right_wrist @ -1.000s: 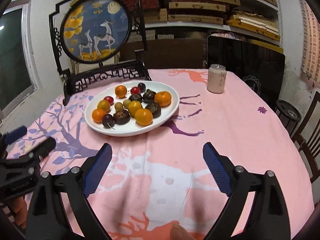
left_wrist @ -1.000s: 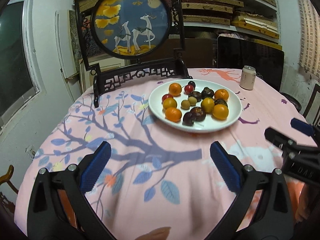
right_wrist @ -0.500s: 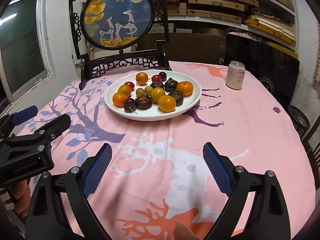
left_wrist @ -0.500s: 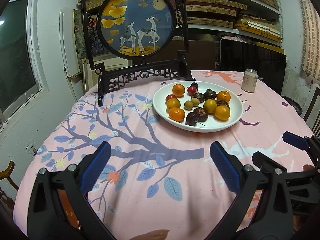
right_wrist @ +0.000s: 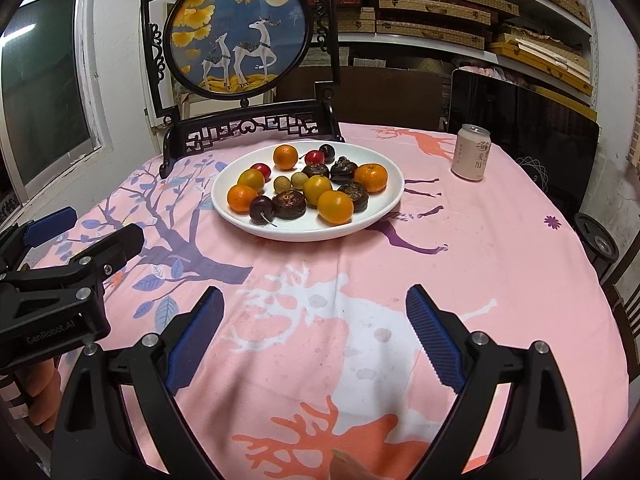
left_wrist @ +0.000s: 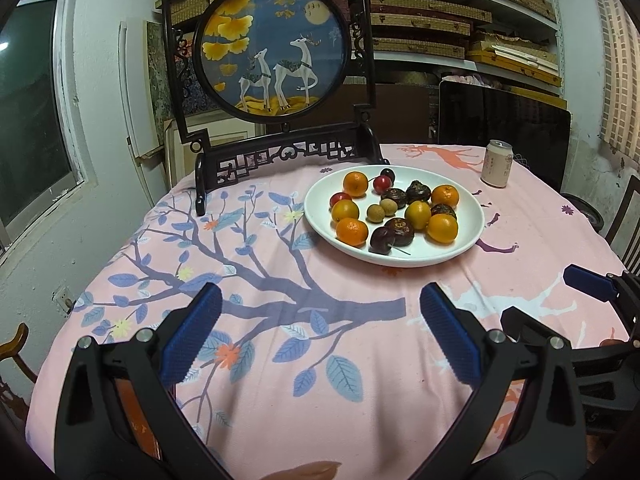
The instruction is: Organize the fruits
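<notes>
Ahead of your two grippers the plate [right_wrist: 384, 216] sits on the table [right_wrist: 480, 272], fruits [right_wrist: 316, 188] heaped in it; behind it stands the framed screen [right_wrist: 240, 28]; the can [right_wrist: 472, 153] stands right of the plate, perhaps slightly further back.

Likely a home storeroom: clothed dining table [left_wrist: 280, 360], box-stacked shelves [left_wrist: 460, 28], framed deer screen [left_wrist: 272, 44].

Pink tablecloth [right_wrist: 460, 264] with a tree-and-deer print covers the round table. At the far edge stands a dark carved screen [left_wrist: 272, 60], its round panel showing two deer under a moon. A pale can [right_wrist: 472, 153] sits upright to the right. Behind: shelves [left_wrist: 460, 24] of flat boxes, window [left_wrist: 32, 120] on the left.
</notes>
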Action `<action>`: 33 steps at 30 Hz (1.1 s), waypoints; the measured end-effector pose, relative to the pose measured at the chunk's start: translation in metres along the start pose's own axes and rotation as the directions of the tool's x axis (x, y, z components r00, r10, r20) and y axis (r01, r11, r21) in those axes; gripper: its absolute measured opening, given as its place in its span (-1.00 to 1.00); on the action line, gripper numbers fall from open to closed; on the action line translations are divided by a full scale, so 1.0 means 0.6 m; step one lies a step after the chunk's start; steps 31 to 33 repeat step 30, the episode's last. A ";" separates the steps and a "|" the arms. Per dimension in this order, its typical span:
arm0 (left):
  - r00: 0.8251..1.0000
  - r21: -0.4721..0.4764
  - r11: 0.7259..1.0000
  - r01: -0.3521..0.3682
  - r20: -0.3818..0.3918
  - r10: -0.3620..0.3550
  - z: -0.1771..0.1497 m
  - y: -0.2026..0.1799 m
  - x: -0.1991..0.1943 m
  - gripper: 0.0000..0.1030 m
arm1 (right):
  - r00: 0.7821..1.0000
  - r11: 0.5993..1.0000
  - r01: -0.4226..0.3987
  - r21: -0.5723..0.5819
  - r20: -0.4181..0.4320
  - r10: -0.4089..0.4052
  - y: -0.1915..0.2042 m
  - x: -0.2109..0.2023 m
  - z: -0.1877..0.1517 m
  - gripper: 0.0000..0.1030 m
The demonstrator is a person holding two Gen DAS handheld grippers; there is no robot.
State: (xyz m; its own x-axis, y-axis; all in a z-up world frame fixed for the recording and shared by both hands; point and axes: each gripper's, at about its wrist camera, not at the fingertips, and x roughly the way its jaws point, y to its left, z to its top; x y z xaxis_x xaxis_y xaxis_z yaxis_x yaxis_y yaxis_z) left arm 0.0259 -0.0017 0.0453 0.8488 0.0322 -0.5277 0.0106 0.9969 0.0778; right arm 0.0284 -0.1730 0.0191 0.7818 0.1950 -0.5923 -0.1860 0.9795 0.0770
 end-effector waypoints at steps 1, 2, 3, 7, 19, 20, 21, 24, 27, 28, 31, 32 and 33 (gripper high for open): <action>1.000 0.000 1.000 0.000 0.000 0.000 0.000 0.000 0.000 0.96 | 1.000 1.000 -0.001 -0.001 -0.001 0.001 -0.001 0.001 0.000 0.80; 1.000 0.001 1.000 0.002 0.001 -0.002 -0.001 0.000 0.000 0.96 | 1.000 1.000 -0.001 -0.001 -0.002 0.001 -0.001 0.001 0.000 0.80; 1.000 0.002 1.000 0.006 0.001 -0.006 0.000 -0.001 -0.001 0.96 | 1.000 1.000 -0.002 -0.002 -0.003 0.002 0.000 0.001 0.000 0.80; 1.000 0.021 1.000 0.012 0.007 -0.012 0.000 -0.006 -0.005 0.96 | 1.000 1.000 0.003 -0.018 -0.006 -0.003 0.006 -0.002 -0.002 0.80; 0.999 0.028 0.999 0.027 0.023 -0.028 -0.001 -0.009 -0.009 0.96 | 1.000 1.000 0.007 -0.025 -0.004 -0.007 0.008 -0.003 -0.003 0.80; 0.999 0.028 0.999 0.029 0.027 -0.030 -0.001 -0.008 -0.010 0.96 | 1.000 1.000 0.007 -0.025 -0.004 -0.007 0.008 -0.003 -0.003 0.80; 0.999 0.029 0.999 0.030 0.028 -0.030 0.000 -0.009 -0.010 0.96 | 1.000 1.000 0.009 -0.026 -0.004 -0.009 0.008 -0.003 -0.002 0.80; 0.999 0.033 0.999 0.024 0.029 -0.025 0.001 -0.011 -0.009 0.96 | 1.000 1.000 0.010 -0.026 -0.004 -0.011 0.008 -0.002 -0.002 0.80; 1.000 0.028 0.999 0.023 0.017 -0.024 0.001 -0.009 -0.004 0.96 | 1.000 1.000 0.011 -0.025 -0.006 -0.011 0.008 -0.001 -0.003 0.80; 1.000 0.026 0.999 0.025 0.015 -0.025 0.001 -0.008 -0.004 0.96 | 1.000 1.000 0.011 -0.025 -0.005 -0.011 0.008 -0.002 -0.002 0.80; 1.000 0.025 0.999 0.023 0.012 -0.024 0.001 -0.007 -0.003 0.96 | 1.000 1.000 0.013 -0.027 -0.005 -0.013 0.008 -0.002 -0.002 0.80; 1.000 0.025 0.999 0.023 0.012 -0.024 0.001 -0.007 -0.003 0.96 | 1.000 1.000 0.013 -0.027 -0.005 -0.013 0.008 -0.002 -0.002 0.80; 1.000 0.025 0.999 0.023 0.012 -0.024 0.001 -0.007 -0.003 0.96 | 1.000 1.000 0.013 -0.027 -0.005 -0.013 0.008 -0.002 -0.002 0.80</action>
